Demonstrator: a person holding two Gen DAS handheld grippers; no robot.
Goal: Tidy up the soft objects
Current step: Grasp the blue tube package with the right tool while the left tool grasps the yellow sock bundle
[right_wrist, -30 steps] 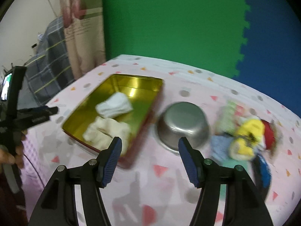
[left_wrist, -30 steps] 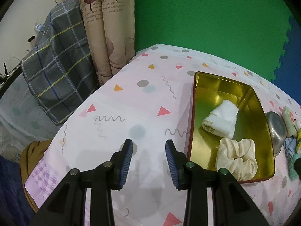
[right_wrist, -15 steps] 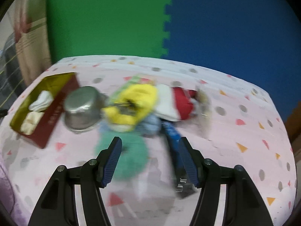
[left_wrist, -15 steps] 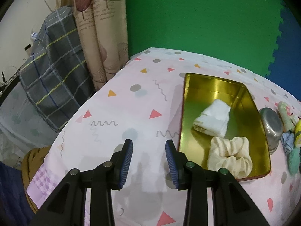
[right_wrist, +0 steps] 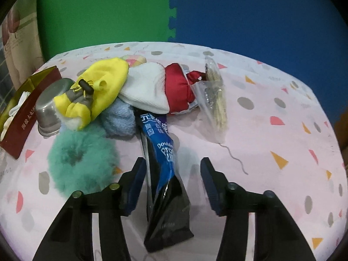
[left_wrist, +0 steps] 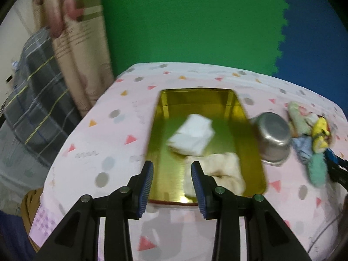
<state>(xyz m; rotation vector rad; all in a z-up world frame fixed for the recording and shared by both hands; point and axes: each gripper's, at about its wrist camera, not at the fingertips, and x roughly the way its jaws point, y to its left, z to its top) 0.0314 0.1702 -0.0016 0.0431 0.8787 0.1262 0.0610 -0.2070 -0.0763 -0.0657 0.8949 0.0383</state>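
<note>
Left tool [left_wrist: 172, 175] hovers w/ fingers spread, nothing between them, over the near end of the gold tin [left_wrist: 236, 103]. Inside the tin: white folded cloth [left_wrist: 191, 138] mid-way, cream scrunchie [left_wrist: 224, 171] at the near end, just past the right fingertip. Picture's a bit blurred. Steel bowl [left_wrist: 273, 138] sits upside down right beside the tin's right wall.

Right tool [right_wrist: 171, 175] also spread wide, empty, low over the worktop [right_wrist: 271, 152]. Btwn its fingers lies a blue-and-black packet [right_wrist: 162, 165], not pinched; gaps show on both sides. Left of it a teal fluffy scrunchie [right_wrist: 80, 158], touching a light blue fuzzy cloth [right_wrist: 118, 119]. Yellow pouch [right_wrist: 97, 87] rests on top of the pile, leaning on the bowl. Next to it a white-and-red pouch [right_wrist: 161, 89], then a clear bag [right_wrist: 214, 93] w/ pale contents, tilted. Pink patterned cover over the whole worktop.
</note>
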